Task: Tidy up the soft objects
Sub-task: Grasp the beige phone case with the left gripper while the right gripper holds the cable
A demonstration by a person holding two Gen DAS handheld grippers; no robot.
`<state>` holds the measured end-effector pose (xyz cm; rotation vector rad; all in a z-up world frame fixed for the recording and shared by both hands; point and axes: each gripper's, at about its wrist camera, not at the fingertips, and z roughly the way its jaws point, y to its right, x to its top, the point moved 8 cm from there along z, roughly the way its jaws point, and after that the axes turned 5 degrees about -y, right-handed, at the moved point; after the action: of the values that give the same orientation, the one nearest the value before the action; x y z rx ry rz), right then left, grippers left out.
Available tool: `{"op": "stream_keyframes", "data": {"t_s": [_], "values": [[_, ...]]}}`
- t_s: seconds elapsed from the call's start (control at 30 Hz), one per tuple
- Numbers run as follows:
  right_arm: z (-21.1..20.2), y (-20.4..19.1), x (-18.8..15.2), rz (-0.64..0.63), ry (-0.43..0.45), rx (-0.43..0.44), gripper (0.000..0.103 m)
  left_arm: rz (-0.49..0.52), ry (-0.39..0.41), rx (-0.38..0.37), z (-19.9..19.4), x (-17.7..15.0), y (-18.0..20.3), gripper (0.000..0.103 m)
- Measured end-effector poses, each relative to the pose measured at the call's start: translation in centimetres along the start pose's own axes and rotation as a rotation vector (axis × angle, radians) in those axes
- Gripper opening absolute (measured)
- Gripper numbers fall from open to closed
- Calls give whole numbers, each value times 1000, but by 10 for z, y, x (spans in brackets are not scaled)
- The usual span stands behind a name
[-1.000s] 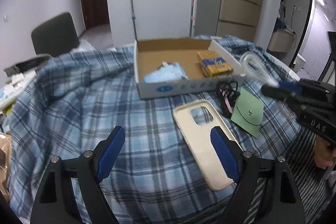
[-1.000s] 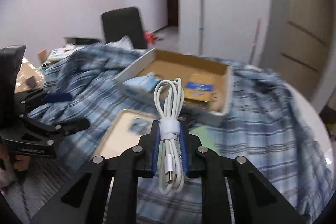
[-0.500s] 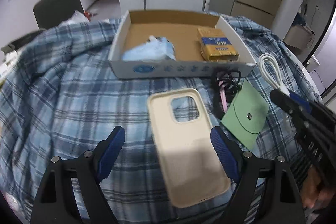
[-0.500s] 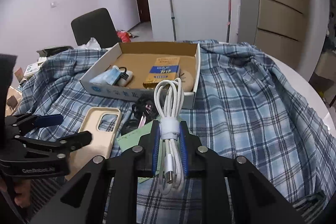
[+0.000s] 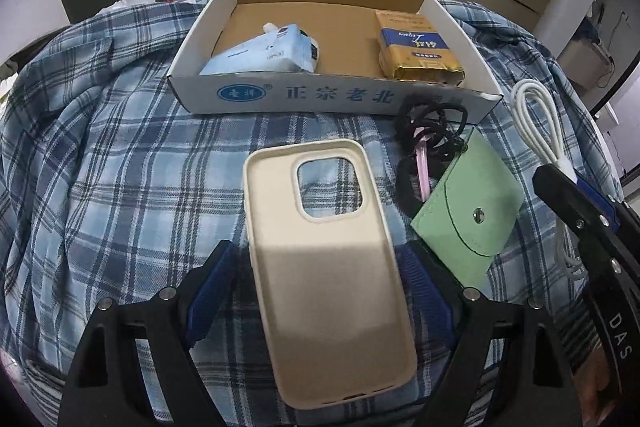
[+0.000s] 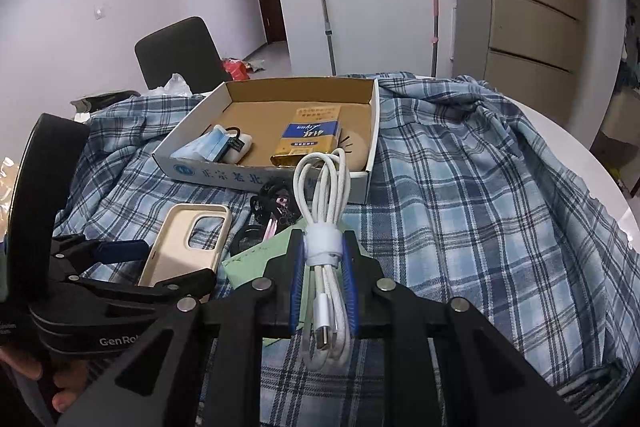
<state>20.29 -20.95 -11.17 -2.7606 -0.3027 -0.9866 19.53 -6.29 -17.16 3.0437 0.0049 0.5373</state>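
A cream phone case (image 5: 324,223) lies on the plaid cloth, also in the right wrist view (image 6: 188,243). My left gripper (image 5: 316,267) is open, its blue pads on either side of the case's lower half. My right gripper (image 6: 323,267) is shut on a coiled white cable (image 6: 322,195), held above the cloth; the cable also shows in the left wrist view (image 5: 536,119). A cardboard box (image 5: 332,95) holds a blue mask pack (image 5: 268,51) and a yellow packet (image 5: 416,45). A green pouch (image 5: 468,211) and black hair ties (image 5: 428,131) lie beside the case.
The blue plaid cloth (image 6: 480,195) covers a round white table whose edge (image 6: 580,143) shows at the right. A dark chair (image 6: 176,51) stands behind the table. Mop handles lean on the far wall.
My left gripper has come forward and down, so the phone case now lies between its open pads. My right gripper has shifted slightly, still holding the cable.
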Motion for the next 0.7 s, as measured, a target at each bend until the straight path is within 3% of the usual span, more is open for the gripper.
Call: {"op": "stream_keyframes", "data": {"t_s": [0.2, 0.7], "values": [[-1, 0, -1, 4, 2, 4, 17, -7, -14, 17, 8, 0, 3, 85], [7, -1, -4, -13, -32, -6, 17, 41, 35, 32, 8, -3, 0, 85]]}}
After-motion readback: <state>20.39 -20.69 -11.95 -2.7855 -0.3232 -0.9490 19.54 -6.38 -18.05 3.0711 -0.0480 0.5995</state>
